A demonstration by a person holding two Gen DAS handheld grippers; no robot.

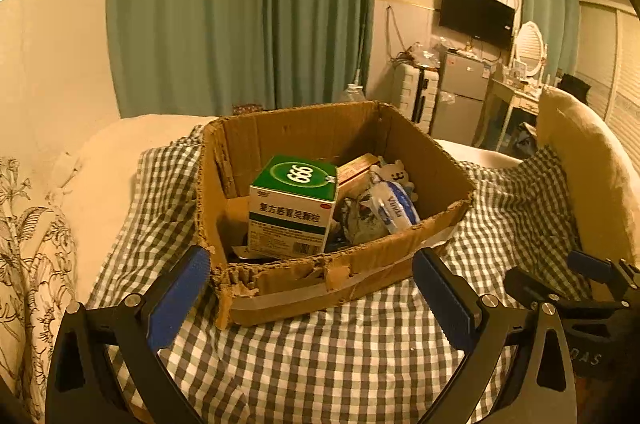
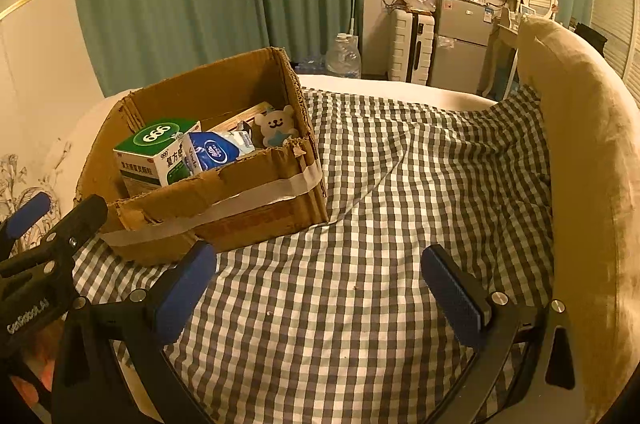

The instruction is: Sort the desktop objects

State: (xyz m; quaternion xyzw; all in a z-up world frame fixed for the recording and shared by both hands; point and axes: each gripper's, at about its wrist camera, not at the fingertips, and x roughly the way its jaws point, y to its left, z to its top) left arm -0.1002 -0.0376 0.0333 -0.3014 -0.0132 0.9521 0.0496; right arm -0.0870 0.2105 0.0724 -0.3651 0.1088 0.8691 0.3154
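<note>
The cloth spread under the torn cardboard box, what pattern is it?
The cloth is a dark grey-and-white check, shown best in the right wrist view.

Cardboard box (image 1: 320, 276) sits on the checked cloth (image 1: 340, 352) — medicine carton (image 1: 292, 208) inside, left.

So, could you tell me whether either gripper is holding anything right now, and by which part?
Nothing is held: the left gripper and right gripper are both open and empty.
</note>
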